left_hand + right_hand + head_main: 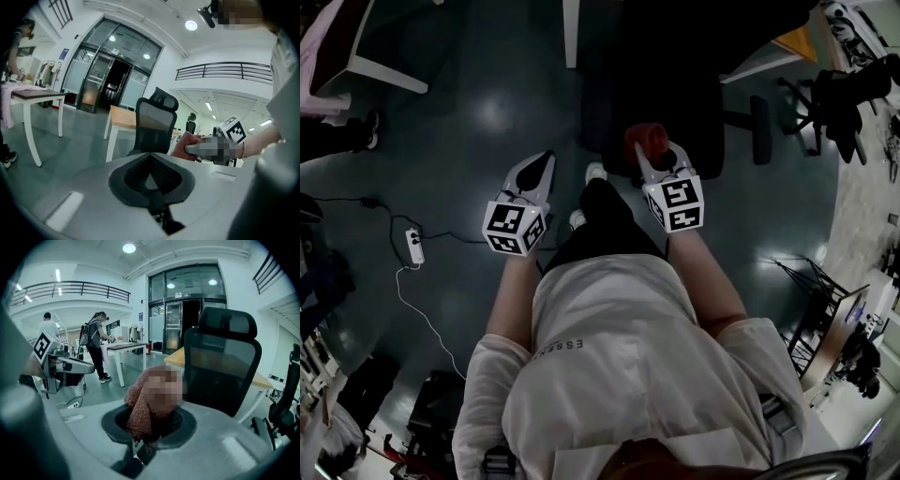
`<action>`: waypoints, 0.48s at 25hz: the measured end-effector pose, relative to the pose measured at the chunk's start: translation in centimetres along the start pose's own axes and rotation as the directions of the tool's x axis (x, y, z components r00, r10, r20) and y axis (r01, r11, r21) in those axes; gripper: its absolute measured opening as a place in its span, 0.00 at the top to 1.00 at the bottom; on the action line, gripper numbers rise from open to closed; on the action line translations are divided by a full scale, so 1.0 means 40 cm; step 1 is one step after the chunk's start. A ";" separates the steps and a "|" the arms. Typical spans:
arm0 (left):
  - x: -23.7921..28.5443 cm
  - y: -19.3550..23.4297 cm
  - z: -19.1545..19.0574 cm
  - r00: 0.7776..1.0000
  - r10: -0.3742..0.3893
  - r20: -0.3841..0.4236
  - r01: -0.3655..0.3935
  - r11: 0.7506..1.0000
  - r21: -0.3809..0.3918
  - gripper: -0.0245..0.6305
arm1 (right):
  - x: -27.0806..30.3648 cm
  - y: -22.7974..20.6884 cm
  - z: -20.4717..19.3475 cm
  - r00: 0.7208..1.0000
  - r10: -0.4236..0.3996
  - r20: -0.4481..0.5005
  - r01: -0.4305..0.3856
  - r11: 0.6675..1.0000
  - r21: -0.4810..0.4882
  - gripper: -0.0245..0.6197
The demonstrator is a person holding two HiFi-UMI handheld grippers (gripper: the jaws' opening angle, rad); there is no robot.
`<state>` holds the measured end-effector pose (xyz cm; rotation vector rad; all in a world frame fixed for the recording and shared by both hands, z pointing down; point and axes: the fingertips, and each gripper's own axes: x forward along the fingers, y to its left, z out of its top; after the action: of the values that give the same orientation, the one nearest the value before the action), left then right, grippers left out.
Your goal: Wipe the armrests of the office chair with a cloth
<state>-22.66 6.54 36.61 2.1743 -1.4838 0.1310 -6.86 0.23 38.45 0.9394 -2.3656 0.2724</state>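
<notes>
Cloth soft, light, floppy. My right gripper jaws pinch its bottom end; rest bunches up, near chair. My left gripper jaws pressed together, hold nothing. Best hold: thick bunch.

Reddish cloth bunched, before black office chair.

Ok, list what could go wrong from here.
1. The reddish-brown knitted cloth bunches loosely out of the right claw; pressed on the black armrest, it may slip free.
2. The black mesh-backed office chair may swivel under the push; the left claw is shut, empty and not steadying it.
3. The white power strip and cable lie on the dark floor to the left: a trip hazard.
</notes>
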 end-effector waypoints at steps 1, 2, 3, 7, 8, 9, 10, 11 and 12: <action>0.023 0.010 0.004 1.000 -0.002 -0.005 0.002 1.000 -0.003 0.94 | 0.026 -0.019 0.002 1.000 0.000 -0.008 0.000 1.000 0.004 0.88; 0.048 0.021 0.007 1.000 -0.003 -0.013 0.003 1.000 -0.003 0.94 | 0.054 -0.038 0.001 1.000 0.000 -0.018 0.000 1.000 0.008 0.88; 0.073 0.033 0.010 1.000 -0.004 -0.021 0.004 1.000 -0.003 0.94 | 0.084 -0.059 0.000 1.000 0.000 -0.031 0.000 1.000 0.012 0.88; 0.162 0.084 0.016 0.998 -0.011 -0.066 0.010 1.000 -0.018 0.94 | 0.205 -0.124 -0.003 0.995 0.010 -0.094 -0.010 1.000 0.000 0.88; 0.181 0.099 0.017 0.997 -0.010 -0.080 0.008 1.000 -0.024 0.94 | 0.234 -0.133 -0.003 0.994 0.018 -0.112 -0.018 1.000 -0.005 0.88; 0.201 0.116 0.019 0.996 -0.005 -0.090 0.002 1.000 -0.029 0.94 | 0.264 -0.143 -0.002 0.991 0.027 -0.128 -0.028 1.000 -0.010 0.88; 0.222 0.134 0.022 0.995 0.003 -0.095 -0.006 0.999 -0.036 0.94 | 0.294 -0.153 -0.001 0.989 0.035 -0.143 -0.038 0.999 -0.018 0.88; 0.244 0.154 0.026 0.995 0.012 -0.095 -0.016 0.999 -0.045 0.94 | 0.323 -0.164 -0.002 0.987 0.041 -0.157 -0.046 0.999 -0.029 0.88; 0.265 0.175 0.030 0.996 0.021 -0.091 -0.026 0.998 -0.057 0.94 | 0.353 -0.176 -0.002 0.985 0.044 -0.167 -0.052 0.998 -0.044 0.88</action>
<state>-24.90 -4.96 41.70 2.0773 -1.4453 0.1894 -10.34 -12.86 46.53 0.8058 -2.2335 0.2996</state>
